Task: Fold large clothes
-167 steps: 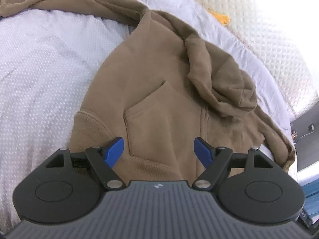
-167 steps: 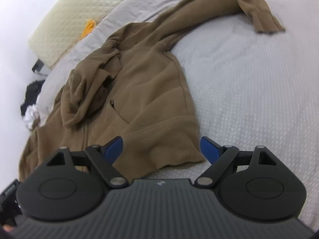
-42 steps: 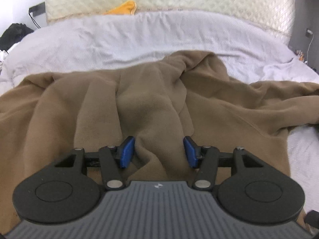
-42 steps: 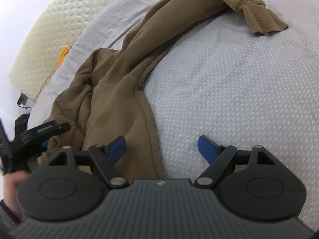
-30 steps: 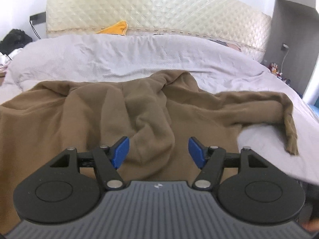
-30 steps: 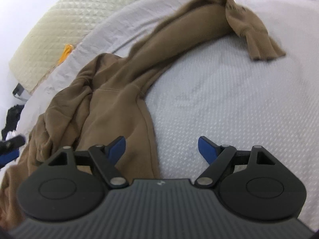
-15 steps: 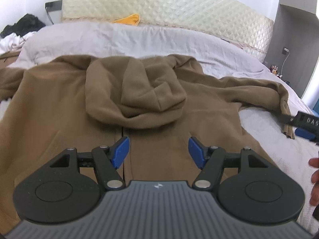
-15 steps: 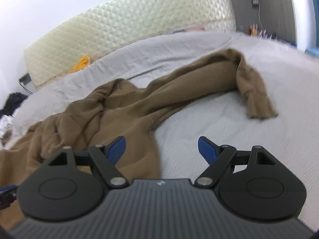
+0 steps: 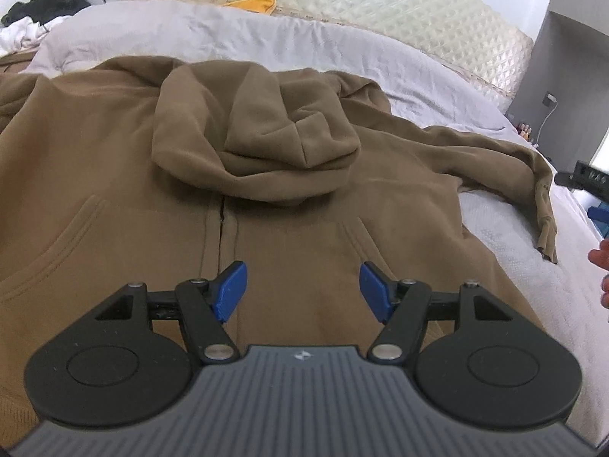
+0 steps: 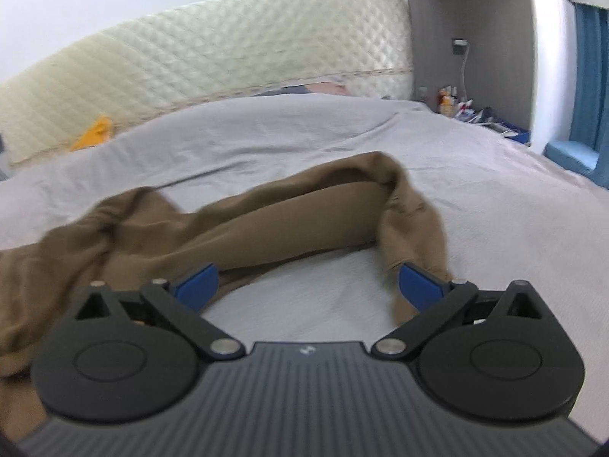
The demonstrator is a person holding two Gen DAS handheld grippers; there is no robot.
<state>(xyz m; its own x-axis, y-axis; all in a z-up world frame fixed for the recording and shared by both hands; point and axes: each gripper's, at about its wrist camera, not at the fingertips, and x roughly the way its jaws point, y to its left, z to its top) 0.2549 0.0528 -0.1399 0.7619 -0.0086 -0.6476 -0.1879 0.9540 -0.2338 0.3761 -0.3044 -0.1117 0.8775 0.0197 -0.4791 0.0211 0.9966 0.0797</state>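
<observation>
A brown zip hoodie (image 9: 160,198) lies front-up on the grey bedspread (image 9: 506,228). Its hood (image 9: 259,148) is flopped down over the chest, above the zip. My left gripper (image 9: 302,289) hovers open over the lower front near the zip, nothing between its blue pads. The hoodie's right sleeve (image 10: 304,221) stretches across the bed and bends back at the cuff (image 10: 415,228). My right gripper (image 10: 306,283) is above the sheet just before that sleeve, its jaws opening wide and holding nothing. The right gripper's tip (image 9: 582,181) and the hand's fingers show at the left view's right edge.
A cream quilted headboard (image 10: 213,64) runs along the far side of the bed, with an orange item (image 9: 255,2) against it. Dark and white clothes (image 9: 42,7) are piled at the far left. A grey pillar (image 10: 468,38), cluttered shelf and blue curtain (image 10: 593,87) stand on the right.
The left gripper came down closer over the hoodie's front. The right gripper rose and swung toward the sleeve, and its jaws spread wider.
</observation>
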